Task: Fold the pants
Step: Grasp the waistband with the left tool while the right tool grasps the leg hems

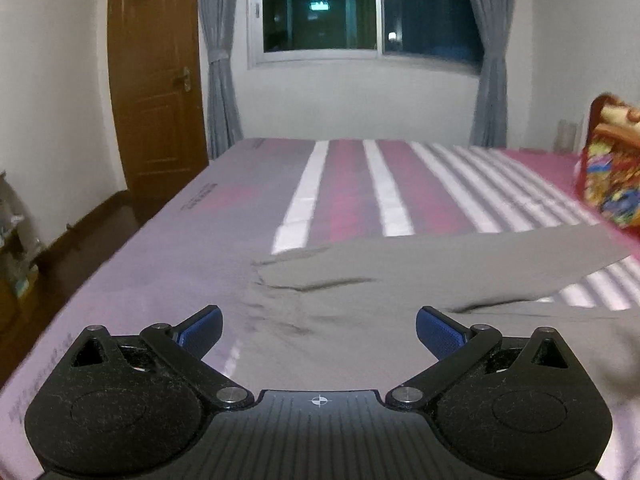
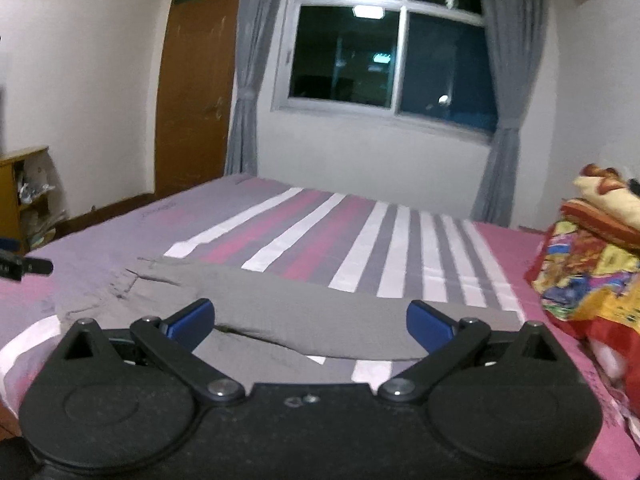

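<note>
A: We are looking at the grey pants (image 1: 400, 280) first. They are lying across the near part of the bed (image 1: 224, 216), waist end rumpled toward the left, legs running off to the right.

B: From the right wrist view the pants (image 2: 304, 312) are showing one leg laid over the other, so we are judging the lengthwise fold as roughly made. Wrinkles are sitting at the waist.

A: Agreed. We are reckoning the crosswise folds are all left to do.

B: Left claw (image 1: 319, 330) is hanging spread wide above the waist area, gripping nothing. Right claw (image 2: 310, 326) is likewise gaping over the legs, empty.

A: A patterned blanket (image 2: 592, 264) is heaped beside the leg ends.
</note>
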The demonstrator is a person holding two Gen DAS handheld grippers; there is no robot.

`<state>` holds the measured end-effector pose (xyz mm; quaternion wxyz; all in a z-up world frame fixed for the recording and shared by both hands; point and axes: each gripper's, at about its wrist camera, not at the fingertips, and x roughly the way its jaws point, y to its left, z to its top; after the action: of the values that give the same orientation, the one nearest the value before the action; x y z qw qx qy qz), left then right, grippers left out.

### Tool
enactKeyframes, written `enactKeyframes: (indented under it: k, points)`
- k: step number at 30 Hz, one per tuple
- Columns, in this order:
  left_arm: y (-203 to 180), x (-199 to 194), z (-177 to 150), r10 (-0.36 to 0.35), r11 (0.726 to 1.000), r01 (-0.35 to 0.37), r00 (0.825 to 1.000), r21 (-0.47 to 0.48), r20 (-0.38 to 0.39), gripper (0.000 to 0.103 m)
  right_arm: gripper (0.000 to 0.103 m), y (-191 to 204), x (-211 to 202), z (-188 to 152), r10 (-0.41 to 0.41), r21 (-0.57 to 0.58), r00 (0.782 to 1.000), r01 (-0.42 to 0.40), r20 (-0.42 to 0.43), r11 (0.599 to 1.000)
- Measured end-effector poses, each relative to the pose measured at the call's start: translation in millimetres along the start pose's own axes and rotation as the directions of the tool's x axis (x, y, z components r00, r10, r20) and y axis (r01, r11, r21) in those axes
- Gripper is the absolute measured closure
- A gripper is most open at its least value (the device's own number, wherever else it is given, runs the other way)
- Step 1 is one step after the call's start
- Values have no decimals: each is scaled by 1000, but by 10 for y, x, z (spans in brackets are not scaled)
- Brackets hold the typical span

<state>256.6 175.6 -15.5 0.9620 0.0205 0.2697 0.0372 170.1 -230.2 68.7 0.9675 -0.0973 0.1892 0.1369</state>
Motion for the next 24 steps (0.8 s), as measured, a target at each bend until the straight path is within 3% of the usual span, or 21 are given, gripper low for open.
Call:
enactKeyframes:
  k: [1,3,7,10,13,16,19,24]
  points:
    - [55,153,41,4,1000,-4,1000,11,-9,10,34,-10,141,13,9,-12,1000,-9,-13,1000]
    - [149,500,124,8,1000,-7,999,30,-44,50,42,-30,492,44,41,-28,998,-43,-43,999]
    - [435,1374,234,3,999,3,991,44,-130,49,37,-105,1269,103,121,-38,989,-124,-87,992]
    - [622,2006,268,-22,998,33,982,54,-187,45,39,-129,1906,137,162,-67,978,-172,-132,983]
    - [795,2599,283,-118,993,120,961,-7,-252,45,45,-157,2520,170,185,-107,966,-206,-179,973]
    - [872,2967,301,-192,981,177,952,-84,-237,45,46,-185,3018,157,194,-152,956,-230,-220,961]
    - [947,3368,286,-269,958,230,927,-171,-262,44,45,-229,3394,115,217,-170,945,-262,-246,950]
    - [882,3765,268,-338,939,298,893,-171,-298,42,44,-266,3931,-14,246,-243,903,-342,-353,908]
